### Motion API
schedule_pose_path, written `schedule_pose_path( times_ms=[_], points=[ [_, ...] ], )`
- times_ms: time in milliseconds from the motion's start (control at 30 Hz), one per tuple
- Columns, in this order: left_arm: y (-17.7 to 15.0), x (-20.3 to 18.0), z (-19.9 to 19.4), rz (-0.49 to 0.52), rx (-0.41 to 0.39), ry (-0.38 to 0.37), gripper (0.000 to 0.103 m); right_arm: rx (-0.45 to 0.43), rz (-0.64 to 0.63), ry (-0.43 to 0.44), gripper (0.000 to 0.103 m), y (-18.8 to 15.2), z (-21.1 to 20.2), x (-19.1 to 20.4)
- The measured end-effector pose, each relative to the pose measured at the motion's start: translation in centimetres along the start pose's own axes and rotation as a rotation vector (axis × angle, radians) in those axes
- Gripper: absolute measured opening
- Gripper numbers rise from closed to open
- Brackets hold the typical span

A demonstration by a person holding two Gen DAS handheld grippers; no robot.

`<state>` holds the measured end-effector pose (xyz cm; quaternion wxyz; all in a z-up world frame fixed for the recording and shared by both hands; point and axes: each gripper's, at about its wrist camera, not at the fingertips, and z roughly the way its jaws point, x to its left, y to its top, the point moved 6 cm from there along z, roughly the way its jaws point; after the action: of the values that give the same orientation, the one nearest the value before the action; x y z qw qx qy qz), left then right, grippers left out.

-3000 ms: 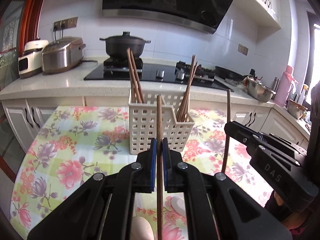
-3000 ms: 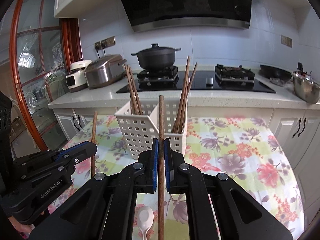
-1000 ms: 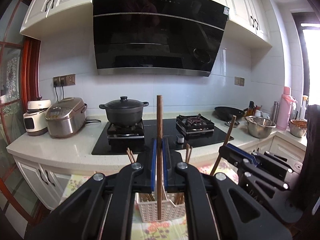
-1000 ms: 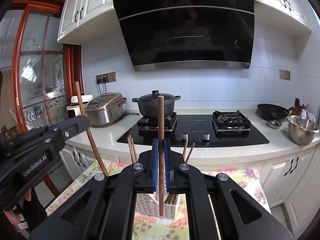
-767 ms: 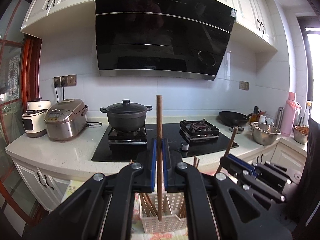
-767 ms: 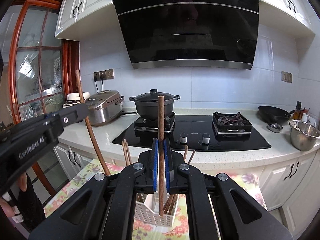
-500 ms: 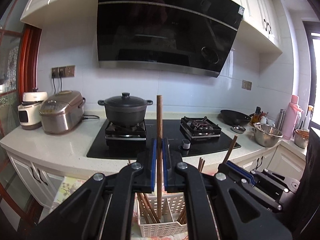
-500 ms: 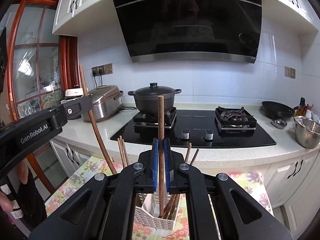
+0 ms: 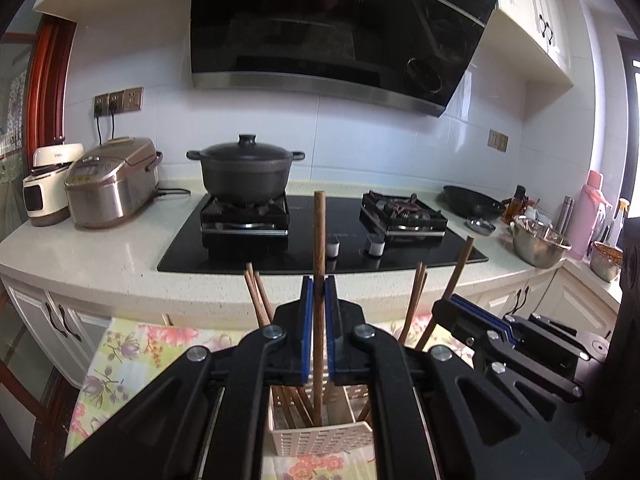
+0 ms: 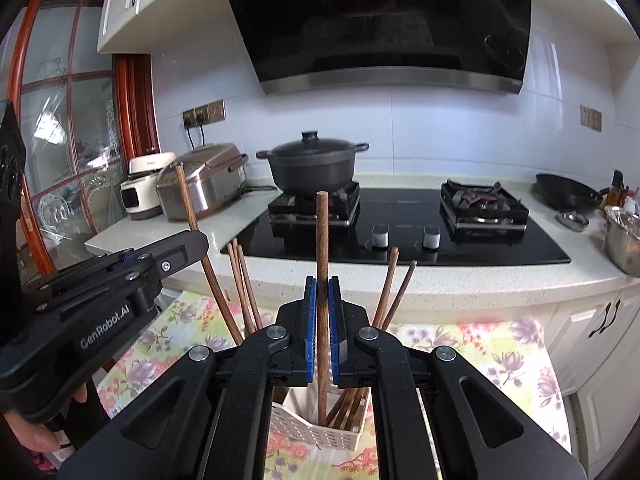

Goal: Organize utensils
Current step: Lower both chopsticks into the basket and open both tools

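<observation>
My left gripper (image 9: pixel 319 292) is shut on a brown wooden chopstick (image 9: pixel 319 240), held upright with its lower tip inside the left compartment of the white slotted basket (image 9: pixel 320 438) below. My right gripper (image 10: pixel 322 292) is shut on another wooden chopstick (image 10: pixel 322 236), its tip inside the right compartment of the same basket (image 10: pixel 316 436). Several chopsticks (image 9: pixel 256 300) stand in both compartments. The right gripper also shows at the right of the left wrist view (image 9: pixel 460 312). The left gripper shows at the left of the right wrist view (image 10: pixel 188 246).
The basket stands on a table with a floral cloth (image 10: pixel 500 344). Behind it runs a white counter (image 9: pixel 100 256) with a black hob, a black pot (image 9: pixel 246 172), rice cookers (image 9: pixel 110 182), a wok (image 9: pixel 472 202) and a steel bowl (image 9: pixel 538 244).
Both grippers have come down from above the basket, and both chopstick tips have gone into its compartments. The basket and table have risen in both views.
</observation>
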<state>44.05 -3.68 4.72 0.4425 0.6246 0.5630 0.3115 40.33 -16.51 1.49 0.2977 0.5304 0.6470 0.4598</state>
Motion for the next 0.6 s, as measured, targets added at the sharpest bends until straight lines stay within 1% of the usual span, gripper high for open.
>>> schedule_pose_path(
  times_ms=[167,267,300,333,367,400,433,467,567,600],
  points=[
    [-1.3,0.9,1.4,-0.024,0.035,0.001,0.006,0.041,0.055,0.027,0.006,-0.9,1.8,-0.7],
    [-1.9,1.2,2.2,-0.020,0.060,0.004,0.006,0.063,0.074,0.034,0.006,-1.3,2.9,-1.1],
    [-2.1,1.2,2.5,-0.018,0.069,0.007,0.007,0.063,0.088,0.033,0.007,-1.4,3.3,-1.3],
    [-2.3,1.4,2.8,-0.019,0.073,0.014,0.009,0.065,0.100,0.034,0.014,-1.4,3.6,-1.6],
    [-2.3,1.7,2.9,-0.023,0.072,0.022,0.021,0.068,0.112,0.034,0.019,-1.5,3.9,-1.9],
    [-2.4,1.8,2.9,-0.029,0.068,0.028,0.036,0.069,0.123,0.035,0.026,-1.6,4.0,-2.1],
    [-2.4,2.1,2.9,-0.038,0.059,0.036,0.042,0.068,0.135,0.035,0.040,-1.7,4.0,-2.5],
    [-2.4,2.5,2.8,-0.050,0.047,0.048,0.047,0.061,0.146,0.038,0.044,-1.7,3.8,-2.9],
    [-2.5,3.7,2.4,-0.062,0.040,0.068,0.049,0.042,0.128,0.019,0.044,-1.7,2.8,-3.6],
    [-2.5,4.0,2.2,-0.065,0.036,0.078,0.052,0.036,0.126,0.014,0.044,-1.7,2.4,-3.8]
  ],
)
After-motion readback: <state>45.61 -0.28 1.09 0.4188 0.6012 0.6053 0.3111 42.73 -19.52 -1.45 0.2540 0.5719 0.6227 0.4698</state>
